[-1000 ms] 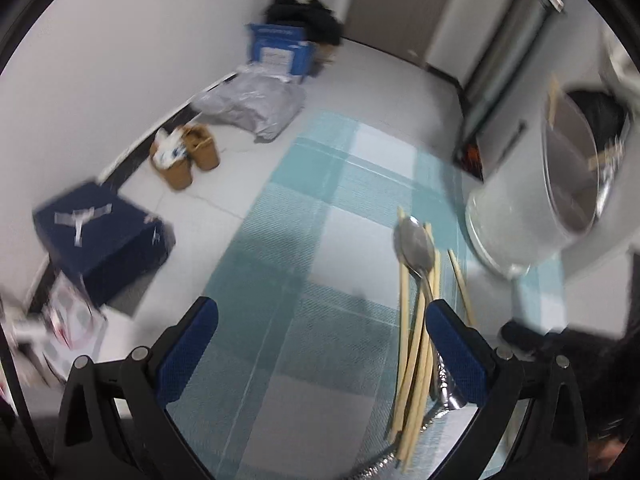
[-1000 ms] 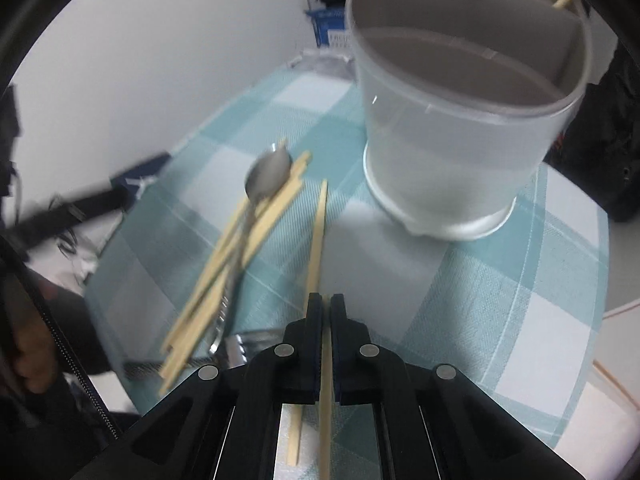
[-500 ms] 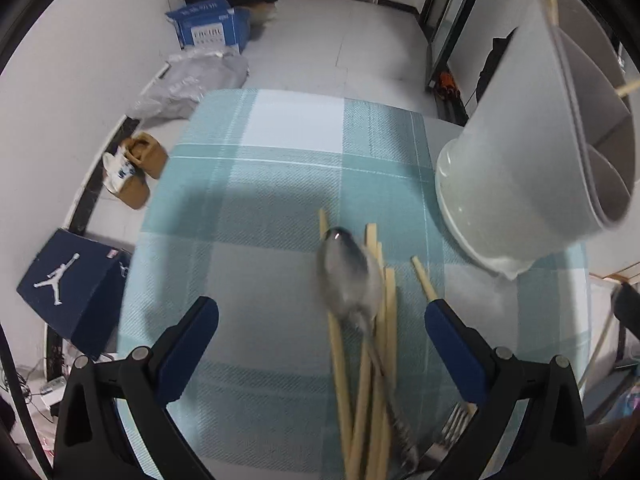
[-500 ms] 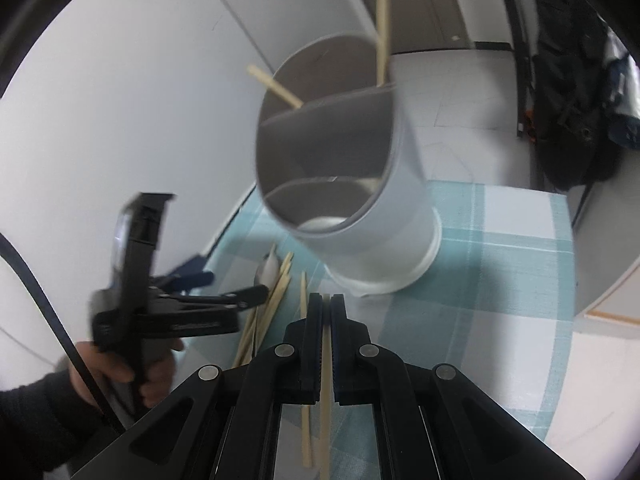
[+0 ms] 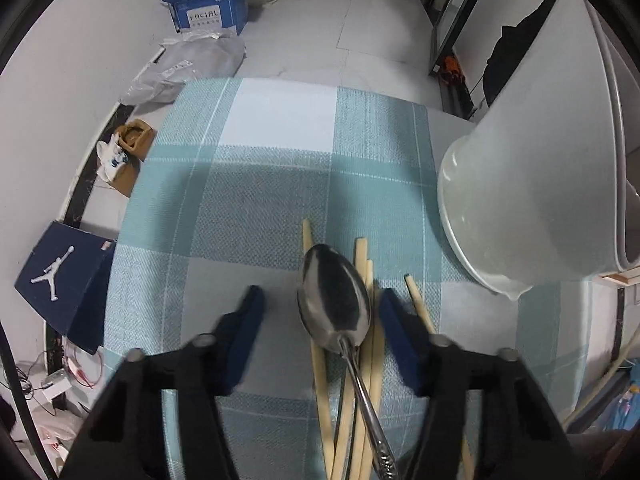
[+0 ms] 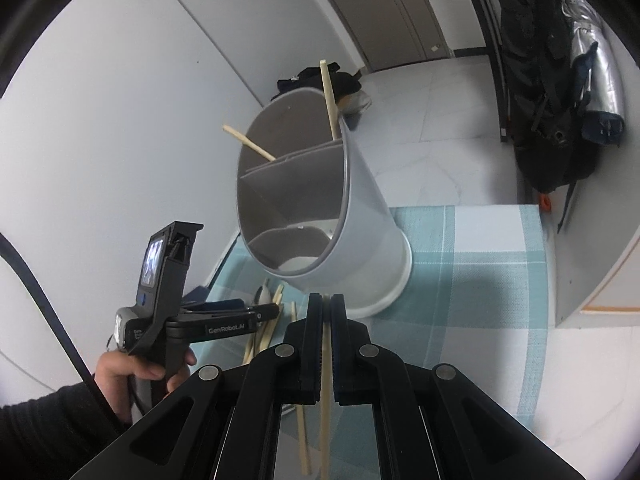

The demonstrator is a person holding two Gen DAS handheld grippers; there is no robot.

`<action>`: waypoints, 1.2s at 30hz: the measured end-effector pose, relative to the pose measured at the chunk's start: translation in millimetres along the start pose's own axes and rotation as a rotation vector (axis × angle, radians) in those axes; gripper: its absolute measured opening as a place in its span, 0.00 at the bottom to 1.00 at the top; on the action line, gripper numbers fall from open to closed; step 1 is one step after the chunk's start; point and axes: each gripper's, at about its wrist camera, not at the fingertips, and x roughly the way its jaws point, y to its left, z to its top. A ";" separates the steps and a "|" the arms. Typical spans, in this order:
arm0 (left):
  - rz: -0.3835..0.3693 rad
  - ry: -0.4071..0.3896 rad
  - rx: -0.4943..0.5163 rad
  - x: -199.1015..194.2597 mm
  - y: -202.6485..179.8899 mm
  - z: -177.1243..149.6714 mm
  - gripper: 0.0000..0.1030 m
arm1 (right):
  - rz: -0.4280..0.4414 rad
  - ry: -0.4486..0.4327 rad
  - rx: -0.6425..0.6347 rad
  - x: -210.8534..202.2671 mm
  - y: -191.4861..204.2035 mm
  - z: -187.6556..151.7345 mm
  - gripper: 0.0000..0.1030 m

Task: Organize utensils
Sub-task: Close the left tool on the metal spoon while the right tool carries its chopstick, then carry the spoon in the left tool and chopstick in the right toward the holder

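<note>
A steel spoon lies on a pile of wooden chopsticks on the teal checked cloth. My left gripper points down over them. Its jaws are closing, with the spoon's bowl and some chopsticks between the blue pads, which do not touch them. My right gripper is shut on one chopstick, held above the table in front of the grey divided holder. Two chopsticks stand in the holder's far compartment. The holder rises right of the pile.
A loose chopstick lies on the cloth below my right gripper. A person's hand holds the left gripper at the table's left edge. On the floor are a dark blue shoe box, a blue carton and a black backpack.
The left gripper came over the spoon and chopsticks and its jaws narrowed around them. The right gripper lifted its chopstick off the table, so the holder's open top now shows.
</note>
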 end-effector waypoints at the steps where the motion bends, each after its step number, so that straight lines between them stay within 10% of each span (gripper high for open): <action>1: -0.012 0.002 -0.001 -0.1 -1.3 1.2 0.37 | 0.001 -0.002 -0.002 0.5 1.2 -0.4 0.03; 13: -0.029 -0.033 -0.068 -8.9 4.3 1.5 0.31 | -0.015 -0.035 -0.030 -8.1 4.2 -2.2 0.03; 36: -0.166 -0.357 -0.017 -92.8 3.8 -37.1 0.30 | -0.186 -0.181 -0.055 -25.8 33.6 -28.9 0.03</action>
